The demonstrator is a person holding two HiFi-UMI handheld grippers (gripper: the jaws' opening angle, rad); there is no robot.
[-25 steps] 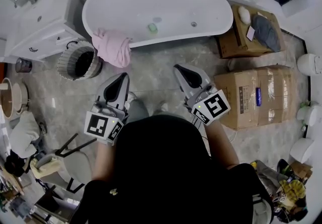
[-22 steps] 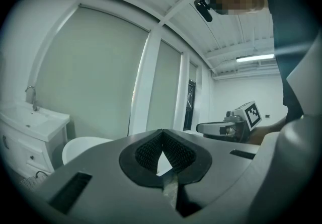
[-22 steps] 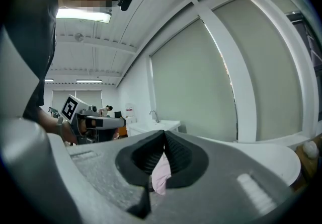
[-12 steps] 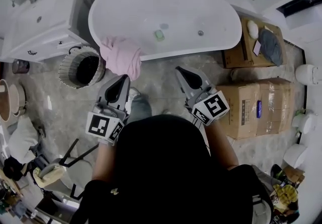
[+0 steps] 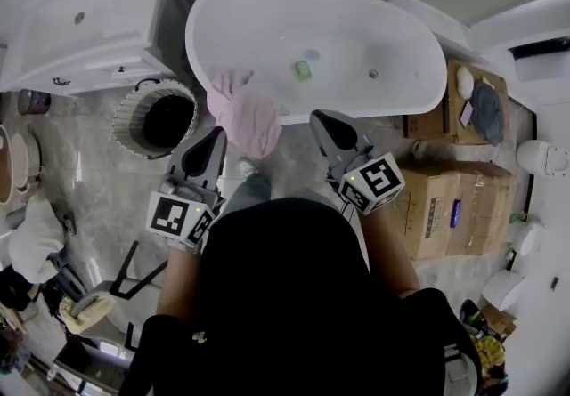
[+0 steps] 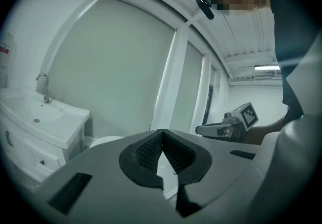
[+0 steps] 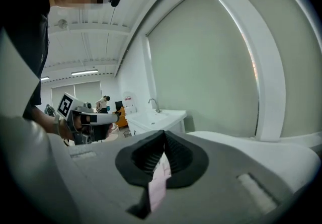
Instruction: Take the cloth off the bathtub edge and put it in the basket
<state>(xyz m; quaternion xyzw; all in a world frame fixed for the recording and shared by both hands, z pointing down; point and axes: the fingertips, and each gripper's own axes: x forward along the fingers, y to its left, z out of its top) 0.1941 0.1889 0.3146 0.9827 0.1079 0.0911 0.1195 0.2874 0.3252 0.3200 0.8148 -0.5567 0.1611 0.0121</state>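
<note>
Pink cloth (image 5: 245, 114) drapes over bathtub edge (image 5: 401, 109) | likely soft, light: pinch a hanging fold | left claw (image 5: 216, 133), right claw (image 5: 319, 117) closed, empty

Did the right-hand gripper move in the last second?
Yes. The right gripper has come forward: its tip now appears at the near rim of the bathtub, where floor showed between them before.
</note>
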